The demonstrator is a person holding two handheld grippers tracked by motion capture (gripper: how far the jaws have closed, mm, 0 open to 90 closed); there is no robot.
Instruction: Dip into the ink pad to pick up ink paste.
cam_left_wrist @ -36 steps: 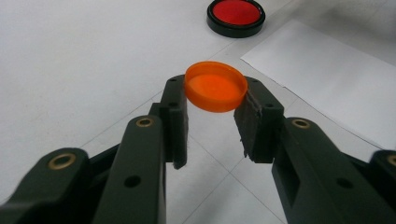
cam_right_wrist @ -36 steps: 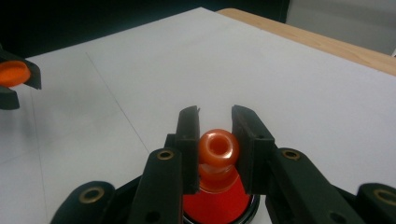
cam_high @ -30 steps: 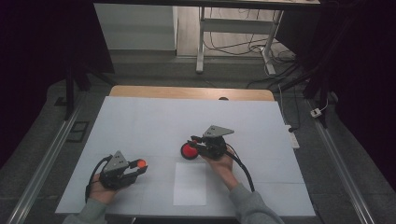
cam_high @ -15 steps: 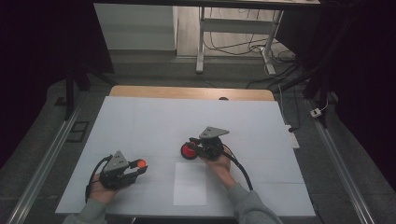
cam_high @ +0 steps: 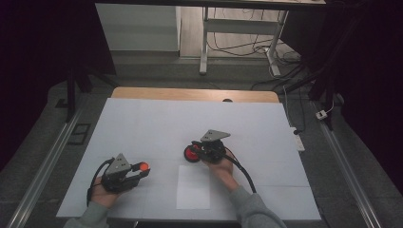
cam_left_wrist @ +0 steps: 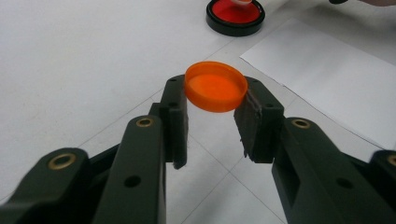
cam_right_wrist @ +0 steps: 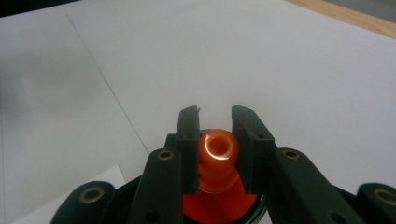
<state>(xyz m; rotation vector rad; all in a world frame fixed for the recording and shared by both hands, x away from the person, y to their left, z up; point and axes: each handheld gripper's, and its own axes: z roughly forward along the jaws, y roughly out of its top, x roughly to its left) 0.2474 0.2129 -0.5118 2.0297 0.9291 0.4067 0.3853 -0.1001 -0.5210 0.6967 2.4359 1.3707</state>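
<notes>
My left gripper [cam_left_wrist: 215, 91] is shut on a flat orange cap [cam_left_wrist: 215, 86], pinched by its rim above the white table; from above the left gripper [cam_high: 139, 170] sits at the front left with the cap [cam_high: 143, 166] at its tips. My right gripper [cam_right_wrist: 215, 116] is shut on the orange knob of a stamp [cam_right_wrist: 218, 148], which stands on a red ink pad [cam_right_wrist: 219, 207] with a black rim. In the high view the right gripper [cam_high: 196, 150] is at the table's middle, over the ink pad [cam_high: 191, 154]. The left gripper view has the pad [cam_left_wrist: 236, 16] farther off.
A white sheet of paper [cam_high: 193, 186] lies on the white table cover [cam_high: 142, 123] in front of the pad, between my hands; it also shows as the sheet [cam_left_wrist: 327, 70]. A wooden table edge [cam_high: 190, 94] runs along the back. Dark floor, rails and cables surround the table.
The right gripper has edged slightly left over the ink pad. The left hand and its cap have held still.
</notes>
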